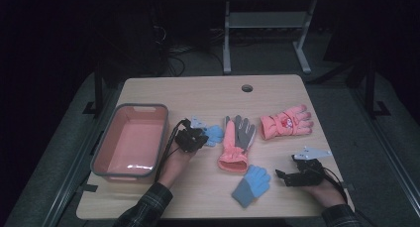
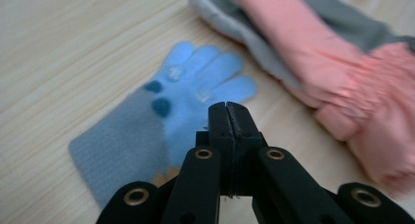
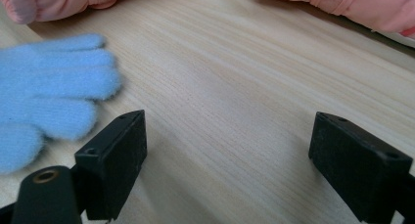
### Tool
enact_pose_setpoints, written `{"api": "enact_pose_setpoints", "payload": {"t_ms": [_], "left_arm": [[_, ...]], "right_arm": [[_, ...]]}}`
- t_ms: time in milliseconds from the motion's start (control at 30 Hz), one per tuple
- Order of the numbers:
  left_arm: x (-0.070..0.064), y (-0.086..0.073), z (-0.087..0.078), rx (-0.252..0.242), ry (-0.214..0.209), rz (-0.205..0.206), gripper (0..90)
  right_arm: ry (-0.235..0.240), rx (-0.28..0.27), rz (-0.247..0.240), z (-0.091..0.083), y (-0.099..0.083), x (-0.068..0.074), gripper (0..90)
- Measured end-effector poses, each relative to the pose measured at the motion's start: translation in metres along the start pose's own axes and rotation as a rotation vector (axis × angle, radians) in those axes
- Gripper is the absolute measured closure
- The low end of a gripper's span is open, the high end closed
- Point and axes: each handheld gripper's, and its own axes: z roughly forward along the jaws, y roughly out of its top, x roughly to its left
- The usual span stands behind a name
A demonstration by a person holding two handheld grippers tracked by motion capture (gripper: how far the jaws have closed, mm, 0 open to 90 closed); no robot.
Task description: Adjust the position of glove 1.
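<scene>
On the worktop [image 1: 208,95], the left gripper [image 1: 190,139] hovers with its fingers [image 2: 228,117] pressed together on nothing, just over a blue glove [image 2: 161,111] beside the pink-and-grey glove [image 1: 235,140]. The right gripper [image 1: 303,173] (fingers [image 3: 115,158] spread wide, empty) rests near a second blue glove [image 1: 251,184]. A pink bin [image 1: 130,140] sits at the left, a pink mitt [image 1: 286,122] farther back.

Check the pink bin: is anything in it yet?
Empty. The high view shows the pink bin with a bare floor; all the gloves lie on the table.
</scene>
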Motion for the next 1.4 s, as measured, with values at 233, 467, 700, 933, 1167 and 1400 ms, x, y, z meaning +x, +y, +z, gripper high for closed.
{"api": "enact_pose_setpoints", "payload": {"t_ms": [233, 467, 700, 933, 1167, 1400], "left_arm": [[0.008, -0.005, 0.017, 0.055, 0.022, -0.015, 89.4], [0.0, -0.007, 0.015, 0.062, -0.036, -0.028, 89.5], [-0.013, -0.01, 0.011, 0.075, -0.104, -0.014, 89.5], [-0.026, -0.015, 0.005, 0.096, -0.168, -0.004, 89.5], [-0.026, -0.017, -0.012, 0.071, -0.167, 0.015, 89.4], [-0.015, -0.009, -0.013, 0.055, -0.083, 0.058, 74.4]], "right_arm": [[0.001, 0.0, 0.0, 0.0, 0.0, 0.0, 13.6], [0.003, 0.001, -0.001, 0.0, 0.0, 0.0, 13.6], [0.003, 0.001, -0.001, 0.0, 0.0, 0.0, 13.6], [0.003, 0.001, -0.001, 0.0, 0.0, 0.0, 13.6], [0.005, 0.002, -0.002, 0.0, 0.0, 0.0, 13.6], [0.007, 0.001, -0.001, 0.0, 0.0, 0.001, 13.6]]}}
